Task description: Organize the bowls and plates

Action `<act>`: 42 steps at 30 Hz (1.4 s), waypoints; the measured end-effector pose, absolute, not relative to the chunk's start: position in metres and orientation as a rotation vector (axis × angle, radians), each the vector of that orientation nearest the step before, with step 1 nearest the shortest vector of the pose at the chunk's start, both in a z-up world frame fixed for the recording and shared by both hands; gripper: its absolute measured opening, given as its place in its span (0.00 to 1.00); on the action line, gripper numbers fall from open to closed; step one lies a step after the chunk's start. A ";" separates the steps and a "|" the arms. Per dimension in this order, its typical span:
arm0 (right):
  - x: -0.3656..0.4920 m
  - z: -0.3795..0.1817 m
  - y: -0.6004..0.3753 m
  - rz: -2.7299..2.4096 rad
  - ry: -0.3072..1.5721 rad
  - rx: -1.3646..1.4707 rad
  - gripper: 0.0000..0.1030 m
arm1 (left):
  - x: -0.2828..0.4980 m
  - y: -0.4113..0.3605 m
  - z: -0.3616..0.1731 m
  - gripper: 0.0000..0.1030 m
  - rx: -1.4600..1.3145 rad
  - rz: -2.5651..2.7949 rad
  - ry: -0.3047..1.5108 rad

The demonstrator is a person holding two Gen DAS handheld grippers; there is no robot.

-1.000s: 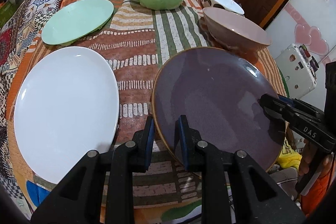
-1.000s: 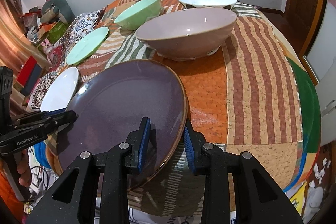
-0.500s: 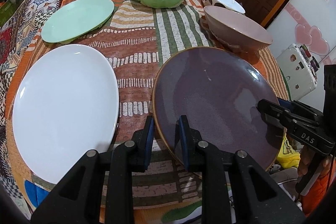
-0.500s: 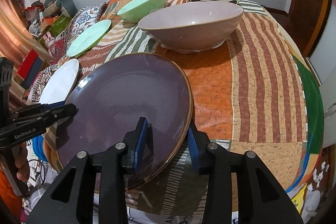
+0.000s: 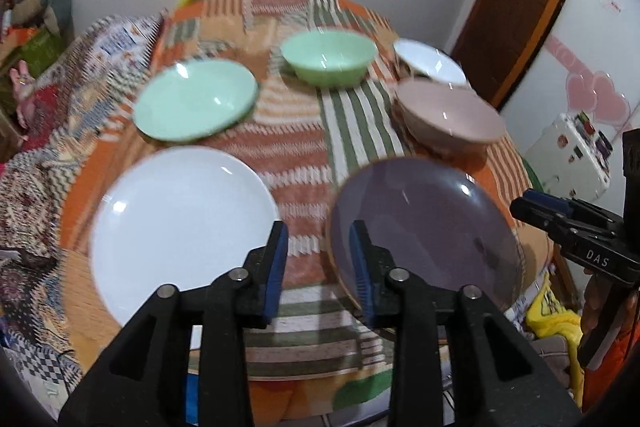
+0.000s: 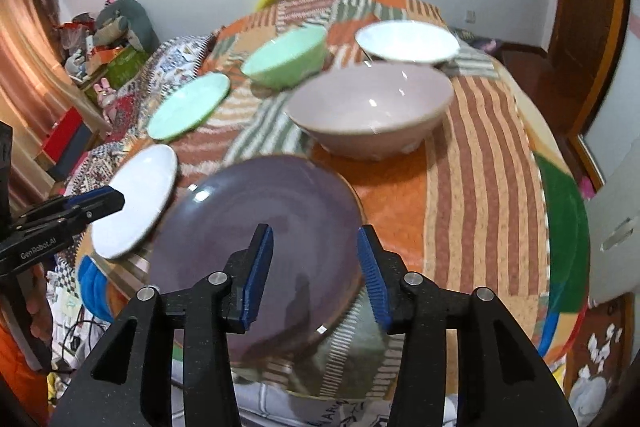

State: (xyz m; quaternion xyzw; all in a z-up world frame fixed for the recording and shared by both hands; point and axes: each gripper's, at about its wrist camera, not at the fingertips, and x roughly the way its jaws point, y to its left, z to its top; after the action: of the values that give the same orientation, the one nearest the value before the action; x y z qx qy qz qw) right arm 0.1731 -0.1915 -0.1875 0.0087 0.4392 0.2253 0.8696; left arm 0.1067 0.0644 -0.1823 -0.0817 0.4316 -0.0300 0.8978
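Purple glaze fills the near right of the table: the purple plate [image 5: 424,231] lies flat on the patchwork tablecloth [image 5: 304,155], and we see both claws released around its near rim. Our left gripper [image 5: 318,259] has just been opening; its right pad sits over the plate's left edge, its left pad over bare cloth, neither pressing. Our right gripper [image 6: 316,271] has just been opening too, its blue pads astride the plate's near right rim with clear gaps. Both point steeply down from the near side, and each shows at the edge of the other's view. To the left lies the white plate [image 5: 180,227], beyond it the green plate [image 5: 196,105]. Farther off stand the green bowl [image 5: 328,61], the pink bowl [image 5: 448,115] and the white bowl [image 5: 428,61]
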 end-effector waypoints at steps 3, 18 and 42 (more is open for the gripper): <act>0.173 -0.175 -0.179 0.496 0.881 0.001 0.41 | 0.097 0.074 -0.166 0.39 -0.146 -0.021 0.841; 0.170 -0.150 -0.083 0.672 0.777 -0.109 0.50 | 0.063 0.152 -0.155 0.56 -0.143 0.188 0.770; 0.209 -0.220 0.009 0.731 1.012 -0.203 0.50 | 0.087 0.243 -0.252 0.63 -0.299 0.275 0.927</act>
State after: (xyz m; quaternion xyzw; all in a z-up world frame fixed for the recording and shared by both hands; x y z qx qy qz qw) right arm 0.2090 0.0086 -0.2202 -0.0948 0.4728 0.3416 0.8067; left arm 0.0870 0.2429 -0.2516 -0.1434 0.4441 0.1318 0.8745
